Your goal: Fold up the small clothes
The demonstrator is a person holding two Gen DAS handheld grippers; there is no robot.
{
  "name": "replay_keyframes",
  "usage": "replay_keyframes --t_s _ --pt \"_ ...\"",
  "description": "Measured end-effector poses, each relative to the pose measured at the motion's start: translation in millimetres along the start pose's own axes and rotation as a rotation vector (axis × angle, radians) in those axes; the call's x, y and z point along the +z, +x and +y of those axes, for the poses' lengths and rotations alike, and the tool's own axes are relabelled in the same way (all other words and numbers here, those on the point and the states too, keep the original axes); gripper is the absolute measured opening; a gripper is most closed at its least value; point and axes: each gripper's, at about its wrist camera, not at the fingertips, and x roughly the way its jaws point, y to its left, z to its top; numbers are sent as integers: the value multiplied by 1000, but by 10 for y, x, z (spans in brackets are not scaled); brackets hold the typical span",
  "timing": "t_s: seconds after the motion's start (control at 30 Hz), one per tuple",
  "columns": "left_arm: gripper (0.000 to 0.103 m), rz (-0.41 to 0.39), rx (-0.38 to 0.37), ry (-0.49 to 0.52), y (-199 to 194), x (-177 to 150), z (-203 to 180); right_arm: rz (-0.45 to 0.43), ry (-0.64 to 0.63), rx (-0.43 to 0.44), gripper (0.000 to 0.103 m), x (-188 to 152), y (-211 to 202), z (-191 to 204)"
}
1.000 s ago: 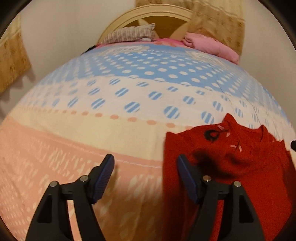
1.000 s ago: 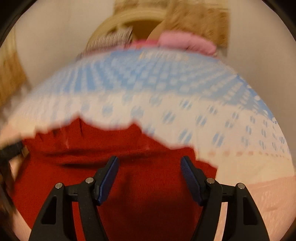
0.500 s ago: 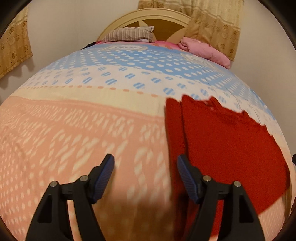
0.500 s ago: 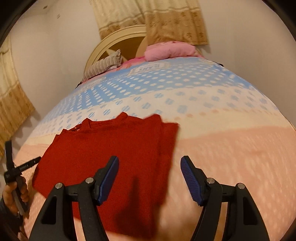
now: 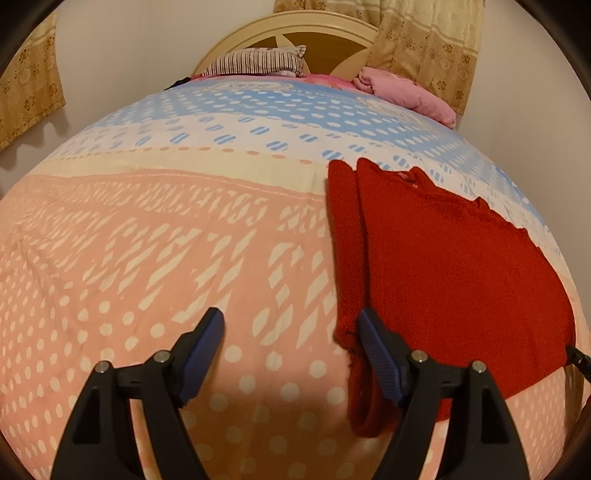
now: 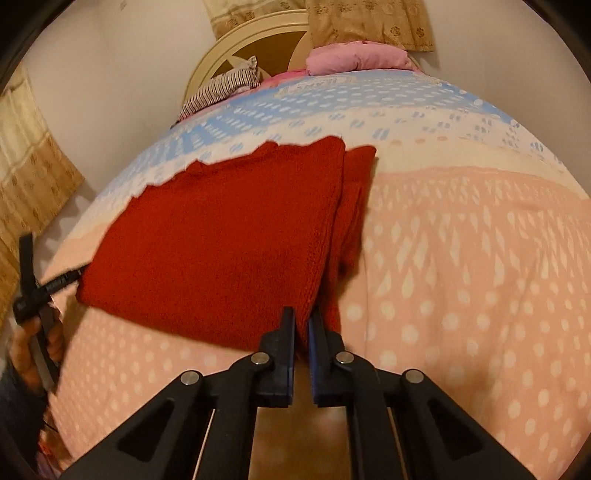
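Note:
A red knitted garment [image 5: 443,266] lies flat on the patterned bed cover [image 5: 147,240], collar toward the headboard, with a folded strip along its side. My left gripper [image 5: 291,326] hovers at the garment's near left corner. Its jaws are opening, with only bed cover between them, and its right finger [image 5: 373,343] overlaps the folded strip's edge. In the right wrist view the garment [image 6: 221,240] fills the middle. My right gripper [image 6: 303,325] is shut on its near right corner, with red fabric showing between the pads. A hand [image 6: 33,343] holds the other gripper's black frame at the far left.
A striped pillow [image 5: 258,62] and a pink bundle [image 5: 406,92] lie at the head of the bed against the cream headboard [image 5: 295,33]. Beige curtains [image 5: 424,37] hang behind it. The near edge of the bed sits just under both grippers.
Both grippers have drawn back from the collar end toward the garment's near edge. The right gripper has gone from open to shut on the near corner. The left jaws stay apart.

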Motion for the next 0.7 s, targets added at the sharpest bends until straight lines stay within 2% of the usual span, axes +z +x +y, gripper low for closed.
replay_keyframes --t_s 0.07,0.23,0.33,0.47,0.57,0.63,0.7 --pt "82 15 4 -7 21 -13 15 -6 5 1 5 -46 -18 -17" --pt "83 36 2 -13 10 -70 40 -5 5 -7 5 -37 -21 -43" --pt "83 -10 6 -29 -113 -113 80 12 -8 -8 5 -102 -34 -35" --pt "85 -89 6 -23 -309 -133 76 -37 20 -16 6 -38 -182 -86" --pt "93 -100 5 18 -356 -144 -22 -113 -7 -78 14 109 -334 5" --pt "93 -91 9 26 -326 -120 -65 -150 -51 -86 34 235 -354 131" --pt "93 -53 37 32 -226 -98 -101 -157 -82 -53 50 362 -276 265"
